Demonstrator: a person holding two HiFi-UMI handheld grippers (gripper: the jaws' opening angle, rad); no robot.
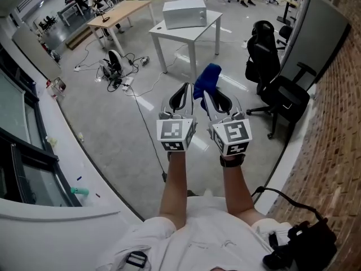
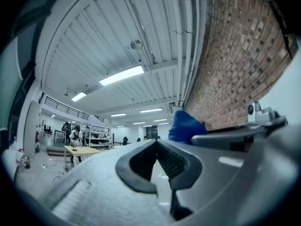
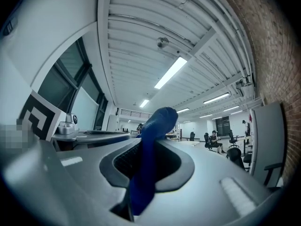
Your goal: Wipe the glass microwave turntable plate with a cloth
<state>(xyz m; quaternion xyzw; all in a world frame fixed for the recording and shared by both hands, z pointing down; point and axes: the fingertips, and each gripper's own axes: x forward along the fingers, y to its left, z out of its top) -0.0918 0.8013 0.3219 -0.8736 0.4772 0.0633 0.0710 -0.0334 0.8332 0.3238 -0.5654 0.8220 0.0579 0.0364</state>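
Holding both tongs up in open floor, nowhere near the job yet. Right tongs point(image 1: 213, 97) clamped on blue cloth point(image 1: 207, 79), cloth poking out past tips. Left tongs point(image 1: 181, 96) closed, nothing in them. Glass plate not visible anywhere; guessing it's inside microwave point(image 1: 184, 13) on white desk point(image 1: 197, 31) at 12 o'clock, well apart. Tip imo: walk over first, use left tongs for door and steadying plate, wipe with loose cloth end flat.

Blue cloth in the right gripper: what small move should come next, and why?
Probably step toward the microwave on the white table: the right gripper clamps the blue cloth, the left gripper is shut empty, and nothing to wipe is near.
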